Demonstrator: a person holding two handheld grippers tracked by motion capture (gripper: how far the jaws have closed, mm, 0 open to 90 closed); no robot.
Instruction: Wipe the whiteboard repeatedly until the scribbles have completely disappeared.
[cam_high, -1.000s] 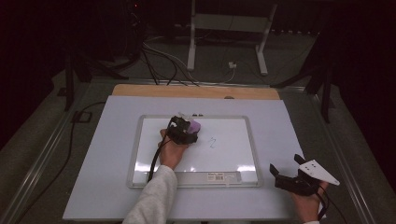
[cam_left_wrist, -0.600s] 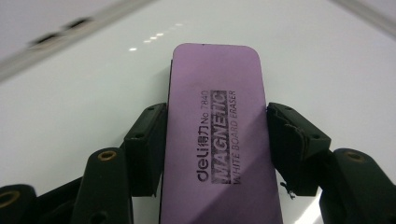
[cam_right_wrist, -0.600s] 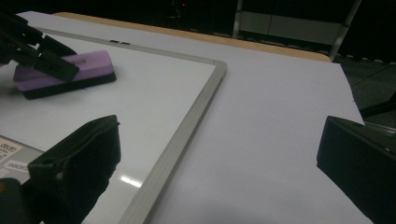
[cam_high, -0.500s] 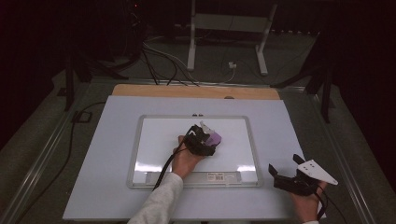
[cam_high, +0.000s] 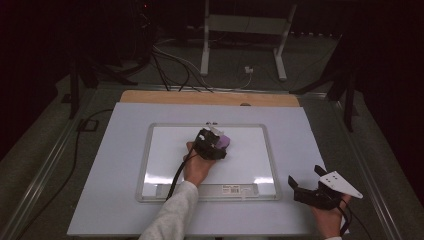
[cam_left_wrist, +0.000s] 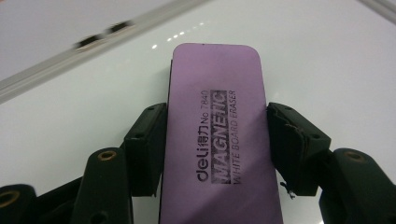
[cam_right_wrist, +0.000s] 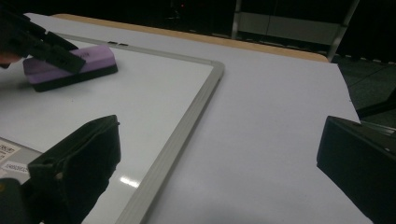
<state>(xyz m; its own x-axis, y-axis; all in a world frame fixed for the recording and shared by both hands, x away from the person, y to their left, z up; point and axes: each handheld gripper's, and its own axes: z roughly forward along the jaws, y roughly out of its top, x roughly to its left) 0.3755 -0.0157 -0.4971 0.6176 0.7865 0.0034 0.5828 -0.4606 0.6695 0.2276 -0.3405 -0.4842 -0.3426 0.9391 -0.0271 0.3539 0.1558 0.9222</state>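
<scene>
A purple whiteboard eraser with a black felt base lies flat on the whiteboard, near its middle. My left gripper is shut on the eraser's two long sides, a pad pressed against each. The right gripper view shows the eraser at the upper left with the left gripper's jaw across it. My right gripper rests at the table's front right, off the board, jaws wide open with nothing between them. The whiteboard's surface looks clean and glossy.
The whiteboard's metal frame lies on a white sheet that covers the table. A wooden edge runs along the far side. Cables and a metal stand sit on the dark floor beyond.
My left gripper has slid the eraser rightward across the board, from its upper left part to near its middle. The right gripper has stayed put.
</scene>
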